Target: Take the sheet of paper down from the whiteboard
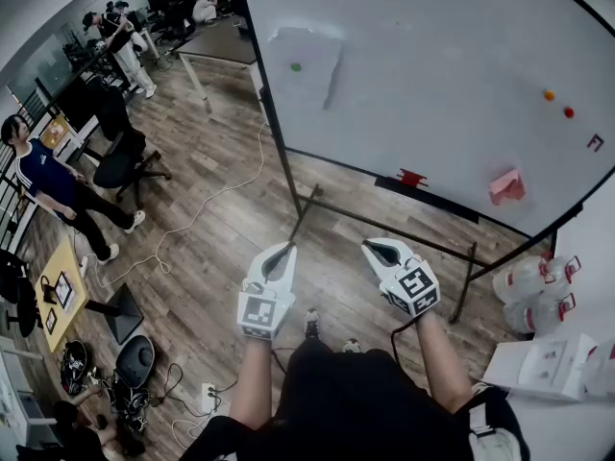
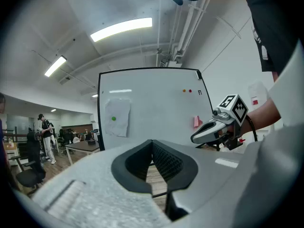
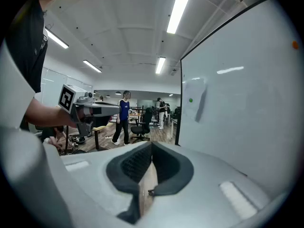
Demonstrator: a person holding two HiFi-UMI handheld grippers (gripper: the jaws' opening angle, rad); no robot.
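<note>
While both tools hang short of the board, stage: approach only; the sheet looks untouched.
Left tongs (image 1: 288, 250): pressed together, nothing between them; held level in front of the person's body, aimed toward the board.
Right tongs (image 1: 371, 247): tips likewise pressed together and empty; tipped slightly downward, beside the left tool but not touching it.
Marker cubes: black-and-white square patterns, one on each tool; no readable words.
Wooden floor (image 1: 221, 142): carries a loose white cable (image 1: 231, 185) and the board's black stand (image 1: 384, 227).
Water jugs (image 1: 527, 279): clear with red handles, parked by the stand's right foot; labels too small to read.
Whiteboard (image 1: 432, 46): upright on its stand, well apart from both tools.
Low on the board: a red object (image 1: 411, 178) and a pink object (image 1: 506, 186); kind uncertain.
Writing: one small red mark (image 1: 595, 142) near the right edge, not legible.
Spare magnets: orange magnet (image 1: 549, 94) and red magnet (image 1: 568, 111), holding nothing.
Sheet of paper (image 1: 317, 56): upper left of the board, held there by a single green magnet (image 1: 295, 66); its right edge seems to lift away. The magnet likely needs freeing first.
Background: people and office chairs beyond the board's left side.
</note>
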